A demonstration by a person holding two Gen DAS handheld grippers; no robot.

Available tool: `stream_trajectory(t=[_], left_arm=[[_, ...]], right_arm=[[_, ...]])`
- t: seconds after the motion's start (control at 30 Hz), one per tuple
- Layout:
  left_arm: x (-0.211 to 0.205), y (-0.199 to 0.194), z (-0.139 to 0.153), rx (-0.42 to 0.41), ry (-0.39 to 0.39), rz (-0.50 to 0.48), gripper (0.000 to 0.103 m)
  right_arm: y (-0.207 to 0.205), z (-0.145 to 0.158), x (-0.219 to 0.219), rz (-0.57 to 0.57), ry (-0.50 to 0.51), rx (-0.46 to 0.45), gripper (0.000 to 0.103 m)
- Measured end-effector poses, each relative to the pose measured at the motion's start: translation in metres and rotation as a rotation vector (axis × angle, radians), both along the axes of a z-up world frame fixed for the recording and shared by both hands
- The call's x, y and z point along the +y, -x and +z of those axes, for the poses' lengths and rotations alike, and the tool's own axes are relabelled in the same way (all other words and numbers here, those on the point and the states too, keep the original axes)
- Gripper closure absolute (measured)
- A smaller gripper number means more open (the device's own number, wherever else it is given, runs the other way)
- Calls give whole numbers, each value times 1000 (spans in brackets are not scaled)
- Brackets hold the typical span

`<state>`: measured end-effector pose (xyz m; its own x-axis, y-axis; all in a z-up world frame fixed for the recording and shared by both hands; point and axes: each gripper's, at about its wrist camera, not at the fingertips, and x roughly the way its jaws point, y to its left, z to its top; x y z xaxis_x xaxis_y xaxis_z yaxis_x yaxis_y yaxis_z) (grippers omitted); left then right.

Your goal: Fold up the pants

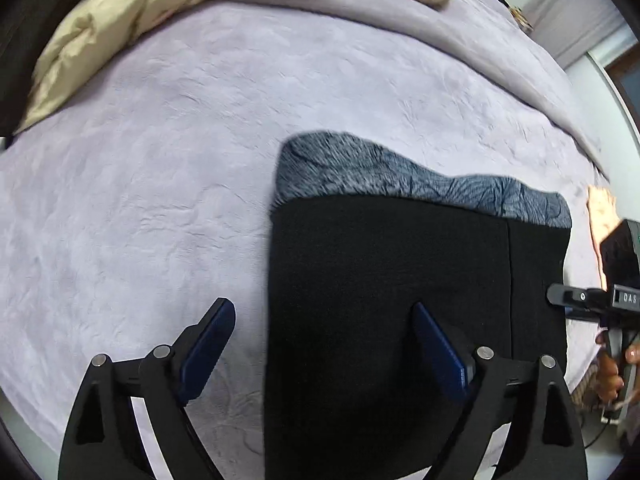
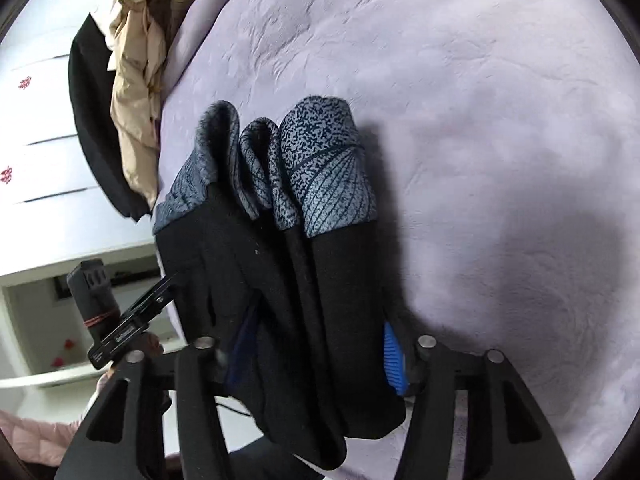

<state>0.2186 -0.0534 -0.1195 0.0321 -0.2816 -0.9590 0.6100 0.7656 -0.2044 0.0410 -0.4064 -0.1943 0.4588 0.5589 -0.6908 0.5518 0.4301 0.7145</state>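
1. A beige jacket (image 1: pixel 100 40) lies bunched at the far left edge of the bed (image 1: pixel 160 180).
2. The left claw (image 1: pixel 324 344) hangs over the bed with its jaws wide apart; the left pad is above bare cover, the right above the pants (image 1: pixel 380 280), gripping nothing.
3. The pants lie folded on the lilac cover, black with grey patterned cuffs.
4. The right claw (image 2: pixel 316 360) straddles the pants' near end, fabric bunched between its pads; whether they press I cannot tell.

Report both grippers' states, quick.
Left gripper: open over the edge of the pants, gripping nothing.
Right gripper: pants bunched between its fingers; whether it clamps them cannot be told.
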Motion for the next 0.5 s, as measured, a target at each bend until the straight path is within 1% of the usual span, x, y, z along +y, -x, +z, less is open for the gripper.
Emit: stream_trajectory(t=[0.03, 0.07, 0.1, 0.13, 0.17, 0.2, 0.23, 0.3, 0.33, 0.37, 0.43, 0.47, 0.5], left_arm=[[3, -2, 9, -34, -11, 8, 11], [5, -4, 19, -59, -7, 10, 11], [6, -6, 33, -77, 16, 6, 11], [6, -7, 42, -86, 35, 4, 11], [4, -9, 51, -94, 50, 0, 11], [-6, -7, 57, -105, 62, -8, 11], [-15, -8, 58, -117, 63, -15, 11], [-45, -8, 51, -144, 52, -43, 11], [-56, -5, 43, -170, 23, -57, 11], [-67, 6, 37, -191, -1, -58, 11], [-77, 18, 14, -209, -66, -47, 11], [-74, 19, 2, -196, -80, -40, 11], [-73, 9, -12, -179, -76, -25, 7]], right_arm=[[2, 8, 0, -3, 45, 15, 40], [3, 18, -1, 0, 110, 33, 40], [5, 28, -1, 11, 176, 50, 41], [5, 39, 0, 18, 225, 52, 53], [4, 54, 1, 22, 267, 29, 75], [3, 61, 1, 20, 281, 14, 78], [-4, 70, 4, 13, 296, -6, 78], [-16, 85, 10, 18, 324, -57, 78], [-25, 87, 12, 30, 340, -70, 78], [-34, 87, 16, 46, 365, -66, 78], [-49, 75, 21, 80, 396, -25, 78], [-53, 65, 21, 86, 411, -9, 79], [-47, 53, 18, 90, 422, -3, 80]])
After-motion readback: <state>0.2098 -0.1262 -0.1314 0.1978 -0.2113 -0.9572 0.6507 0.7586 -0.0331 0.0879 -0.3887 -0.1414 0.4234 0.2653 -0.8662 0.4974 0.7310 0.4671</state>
